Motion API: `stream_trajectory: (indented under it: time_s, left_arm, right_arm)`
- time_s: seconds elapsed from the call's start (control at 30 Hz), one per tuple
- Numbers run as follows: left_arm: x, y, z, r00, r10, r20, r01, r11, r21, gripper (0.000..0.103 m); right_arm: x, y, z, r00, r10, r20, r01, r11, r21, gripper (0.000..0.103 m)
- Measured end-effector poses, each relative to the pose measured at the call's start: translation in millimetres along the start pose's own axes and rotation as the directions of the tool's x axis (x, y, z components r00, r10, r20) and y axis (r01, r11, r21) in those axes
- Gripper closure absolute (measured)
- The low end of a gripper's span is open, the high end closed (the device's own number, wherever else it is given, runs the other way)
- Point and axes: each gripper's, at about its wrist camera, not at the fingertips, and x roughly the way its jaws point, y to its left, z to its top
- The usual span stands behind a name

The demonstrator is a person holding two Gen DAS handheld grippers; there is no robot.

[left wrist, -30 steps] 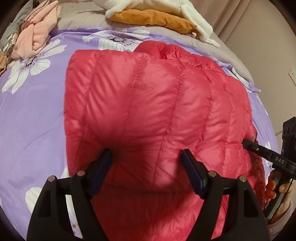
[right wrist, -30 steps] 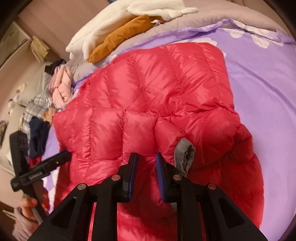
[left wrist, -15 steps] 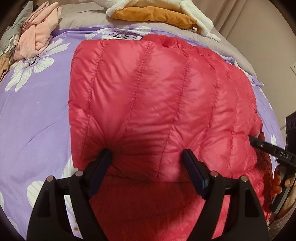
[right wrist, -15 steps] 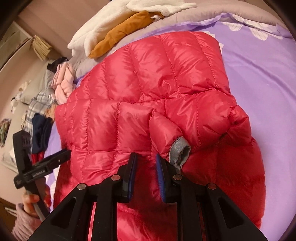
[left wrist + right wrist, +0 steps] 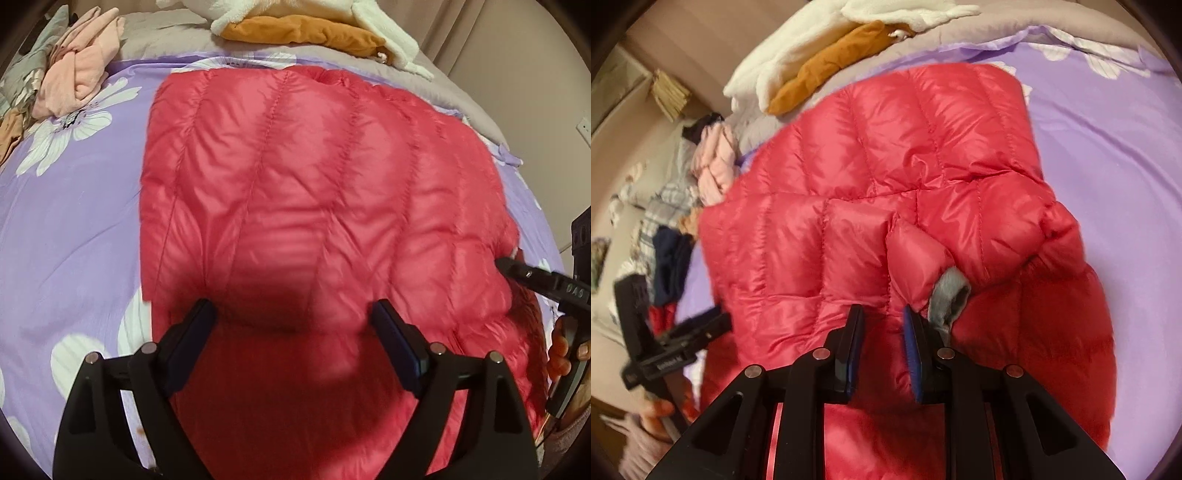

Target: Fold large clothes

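presently one red down jacket [image 5: 325,206] lies folded on the purple floral bedspread [image 5: 74,229], long axis running away from both cameras toward the pillows, one grey cuff [image 5: 947,299] showing. two grippers: left gripper [image 5: 293,332] spread wide and opening, nothing pinched; right gripper [image 5: 882,332] narrow, opening, jacket fabric between its pads. since a second ago the top panel has flattened.

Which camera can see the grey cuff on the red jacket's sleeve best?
The right wrist view. There the grey cuff sits in plain sight on the red jacket, just beyond the right gripper. The left wrist view shows only the jacket's smooth quilted back; the cuff is hidden.
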Motion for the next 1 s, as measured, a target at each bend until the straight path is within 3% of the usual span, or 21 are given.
stream_trajectory:
  time_s: [0.07, 0.27, 0.57, 1.0]
  left_arm:
    - [-10, 0, -9, 0.999, 0.027, 0.018, -0.027, 1.0, -0.007, 0.016]
    - [-37, 3, -40, 0.999, 0.014, 0.044, -0.011, 0.999, -0.053, 0.014]
    - [-63, 4, -78, 0.997, 0.042, 0.064, -0.039, 0.998, -0.049, 0.014]
    - [-81, 12, -118, 0.996, 0.075, 0.053, -0.07, 0.994, -0.083, 0.014]
  right_arm:
    - [-15, -4, -5, 0.999, 0.038, 0.028, -0.039, 0.999, 0.011, 0.07]
    - [-55, -15, -29, 0.992, 0.099, 0.079, -0.102, 0.994, 0.048, 0.052]
    - [-98, -25, -67, 0.992, 0.061, 0.108, -0.063, 0.998, 0.015, 0.052]
    - [-113, -49, -103, 0.995, 0.032, 0.089, -0.039, 0.996, 0.079, 0.051]
